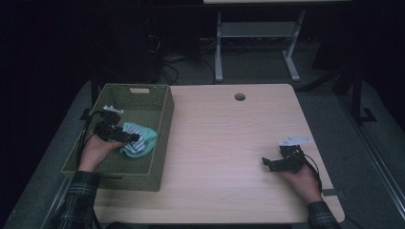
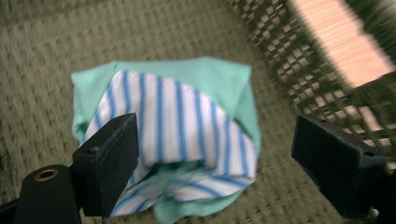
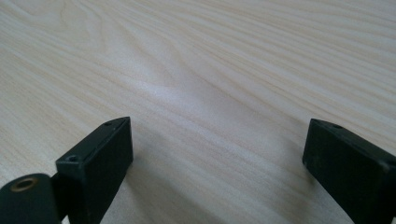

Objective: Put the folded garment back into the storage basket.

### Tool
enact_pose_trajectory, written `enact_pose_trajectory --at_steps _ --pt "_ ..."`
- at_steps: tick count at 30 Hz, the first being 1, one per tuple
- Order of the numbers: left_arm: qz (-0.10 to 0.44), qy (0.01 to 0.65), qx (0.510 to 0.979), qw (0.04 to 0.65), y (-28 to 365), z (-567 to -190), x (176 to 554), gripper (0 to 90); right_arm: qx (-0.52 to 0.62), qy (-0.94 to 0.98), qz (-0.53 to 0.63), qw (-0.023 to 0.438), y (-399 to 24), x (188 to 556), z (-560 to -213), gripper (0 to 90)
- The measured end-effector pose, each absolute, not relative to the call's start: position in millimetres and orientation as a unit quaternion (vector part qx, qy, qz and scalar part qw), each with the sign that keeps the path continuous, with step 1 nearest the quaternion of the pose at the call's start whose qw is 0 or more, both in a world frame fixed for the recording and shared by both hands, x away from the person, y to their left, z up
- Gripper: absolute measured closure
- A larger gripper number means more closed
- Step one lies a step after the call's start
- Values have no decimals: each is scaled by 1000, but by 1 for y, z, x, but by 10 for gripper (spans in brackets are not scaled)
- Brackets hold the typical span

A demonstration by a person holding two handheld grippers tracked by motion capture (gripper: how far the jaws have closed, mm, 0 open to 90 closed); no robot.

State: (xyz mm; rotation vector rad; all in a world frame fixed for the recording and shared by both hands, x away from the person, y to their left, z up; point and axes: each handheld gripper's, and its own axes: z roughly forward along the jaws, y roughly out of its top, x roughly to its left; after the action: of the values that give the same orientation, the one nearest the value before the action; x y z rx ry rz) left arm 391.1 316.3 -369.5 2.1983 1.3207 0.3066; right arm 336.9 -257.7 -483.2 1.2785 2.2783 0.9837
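We read this as the release step: a folded cloth (image 1: 138, 139) going into the green basket (image 1: 162, 143) at the table's left. The cloth, mint with a blue-striped white layer on top, lies on the basket floor toward its right wall. The left gripper (image 1: 125, 136) hangs over it with jaws spread wide; in the left gripper view the cloth (image 2: 177, 130) sits between and below the pads, and we see no pad pressing on it, so we judge it let go.

The right gripper (image 1: 267, 163) rests low on the table (image 1: 224, 143), well apart from the basket. Its jaws stand open too, with bare wood between them in the right gripper view.

Next move, as we judge it: lift the left gripper straight out of the basket, keeping the jaws wide so no fold catches on a pad, and clear the right wall. If more items follow, the right hand is free. Risk: a pad snagging the striped layer and undoing the fold.

Hard to make out:
- left gripper view is motion-blurred, especially the basket weave (image 2: 280, 51)
- the cloth's near edge is cut off at the bottom, and the left pad hides part of it
- whether it is one cloth or two stacked, we cannot tell
- the room behind the table is dark; the far desk frame is barely legible
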Motion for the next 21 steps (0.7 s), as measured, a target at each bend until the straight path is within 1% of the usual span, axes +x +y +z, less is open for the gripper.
enact_pose_trajectory --at_steps 12,21 --pt "112 451 822 329 279 -345 385 144 450 805 346 174 -258 337 -483 80" --pt "109 416 830 354 245 -331 381 144 451 804 347 174 -258 337 -483 79"
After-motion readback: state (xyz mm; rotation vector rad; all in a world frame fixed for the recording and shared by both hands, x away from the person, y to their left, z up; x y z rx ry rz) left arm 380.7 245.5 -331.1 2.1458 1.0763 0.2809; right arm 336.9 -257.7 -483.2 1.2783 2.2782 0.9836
